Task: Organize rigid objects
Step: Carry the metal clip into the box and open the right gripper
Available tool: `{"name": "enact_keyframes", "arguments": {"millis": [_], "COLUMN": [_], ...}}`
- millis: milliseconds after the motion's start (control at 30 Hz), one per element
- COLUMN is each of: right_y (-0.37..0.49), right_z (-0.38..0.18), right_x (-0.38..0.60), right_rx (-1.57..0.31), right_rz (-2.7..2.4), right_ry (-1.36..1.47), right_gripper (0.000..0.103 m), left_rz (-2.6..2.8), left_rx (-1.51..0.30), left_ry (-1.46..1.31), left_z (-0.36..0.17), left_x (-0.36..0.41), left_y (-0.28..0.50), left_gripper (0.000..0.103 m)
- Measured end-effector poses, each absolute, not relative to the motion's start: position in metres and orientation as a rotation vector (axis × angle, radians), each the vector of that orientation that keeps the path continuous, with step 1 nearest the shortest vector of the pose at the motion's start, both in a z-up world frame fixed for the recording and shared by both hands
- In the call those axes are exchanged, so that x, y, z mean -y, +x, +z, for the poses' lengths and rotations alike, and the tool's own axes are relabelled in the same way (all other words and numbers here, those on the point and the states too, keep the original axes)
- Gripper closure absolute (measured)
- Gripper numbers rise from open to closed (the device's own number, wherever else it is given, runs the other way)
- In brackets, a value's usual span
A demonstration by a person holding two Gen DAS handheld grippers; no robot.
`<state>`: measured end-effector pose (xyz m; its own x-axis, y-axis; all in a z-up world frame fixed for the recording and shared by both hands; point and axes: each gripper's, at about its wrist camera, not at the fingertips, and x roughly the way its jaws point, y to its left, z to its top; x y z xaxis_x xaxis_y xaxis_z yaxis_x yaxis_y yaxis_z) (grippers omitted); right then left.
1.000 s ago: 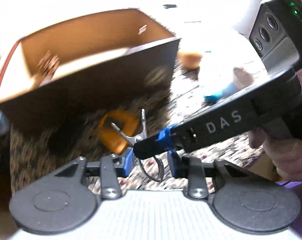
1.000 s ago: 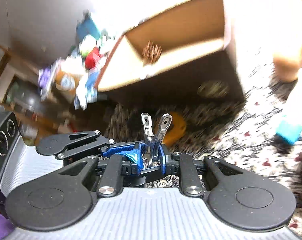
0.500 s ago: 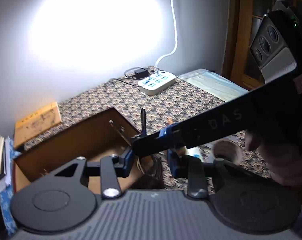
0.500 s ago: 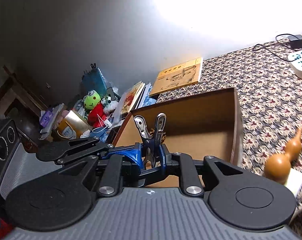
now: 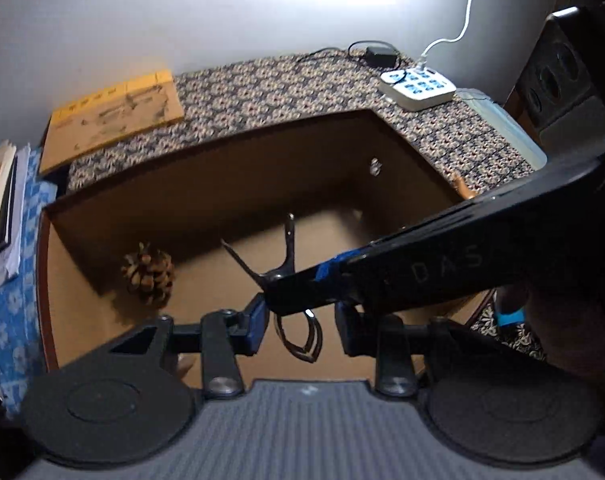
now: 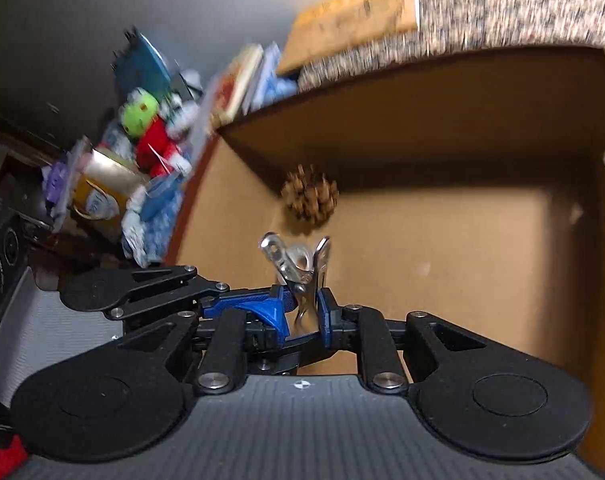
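Observation:
An open cardboard box [image 5: 342, 136] [image 6: 582, 92] sits on a patterned tablecloth. A pine cone [image 5: 148, 272] [image 6: 310, 196] lies inside near its left wall. My right gripper [image 6: 302, 312] is shut on a metal clip [image 6: 298, 268] and holds it above the box floor. In the left wrist view the right gripper's arm [image 5: 442, 264] crosses in front, with the clip [image 5: 286, 264] at its tip. My left gripper [image 5: 300, 322] hovers over the box with its jaws apart, either side of the clip's loop, not touching it.
A yellow book [image 5: 110, 116] [image 6: 354, 16] lies behind the box. A white power strip [image 5: 418, 88] with cables sits at the back right. Books, a plush toy [image 6: 146, 132] and clutter are stacked left of the box. A gourd tip [image 5: 460, 188] shows beyond the right wall.
Both grippers have moved forward and tilted down over the box, so the views look into its interior. The clip stays held in the right gripper.

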<state>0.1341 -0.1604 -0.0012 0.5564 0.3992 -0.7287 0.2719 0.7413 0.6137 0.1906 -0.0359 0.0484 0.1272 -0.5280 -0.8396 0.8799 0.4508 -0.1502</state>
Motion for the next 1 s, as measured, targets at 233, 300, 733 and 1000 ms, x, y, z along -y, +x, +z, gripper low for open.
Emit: {"name": "enact_keyframes", "arguments": {"millis": [233, 300, 733, 1000], "right_y": [0.152, 0.154, 0.128, 0.121], "right_z": [-0.024, -0.026, -0.016, -0.007], "right_x": [0.144, 0.145, 0.159, 0.16], "right_rx": [-1.139, -1.153, -1.047, -0.982], "right_rz": [0.094, 0.11, 0.013, -0.038], "right_ry": [0.795, 0.831, 0.884, 0.865], "right_gripper": [0.103, 0.098, 0.097, 0.097], "left_rz": [-0.999, -0.978, -0.901, -0.8], "left_rx": [-1.161, -1.201, -1.158, -1.123], "left_ry": [0.518, 0.527, 0.49, 0.48], "left_z": [0.009, 0.004, 0.014, 0.018], "left_x": [0.033, 0.031, 0.014, 0.013], "left_y": [0.212, 0.217, 0.222, 0.222], "left_gripper": [0.073, 0.073, 0.052, 0.05]}}
